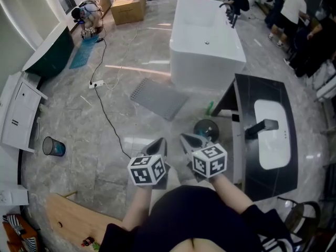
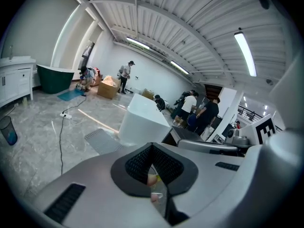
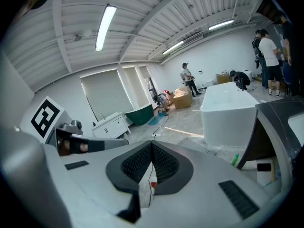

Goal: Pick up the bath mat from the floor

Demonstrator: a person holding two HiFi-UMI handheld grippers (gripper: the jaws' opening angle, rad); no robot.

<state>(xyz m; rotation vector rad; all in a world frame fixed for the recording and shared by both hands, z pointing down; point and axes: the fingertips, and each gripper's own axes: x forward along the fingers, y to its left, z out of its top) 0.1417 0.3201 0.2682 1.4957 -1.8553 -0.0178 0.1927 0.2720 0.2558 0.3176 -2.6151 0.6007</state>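
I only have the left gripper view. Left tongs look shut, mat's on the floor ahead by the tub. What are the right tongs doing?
Observer: In its own view the right gripper has its tongs shut, nothing between them.
Operator: Anything near the mat that I'd miss from here?
Observer: Yes. The head view shows a green bottle on the floor between the bath mat and the dark vanity.

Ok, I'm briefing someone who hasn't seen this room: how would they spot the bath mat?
Find the white bathtub mid-room. On the floor at its near left corner lies the bath mat: a flat grey rectangle, dotted along one end, unlike the teal mat farther back.
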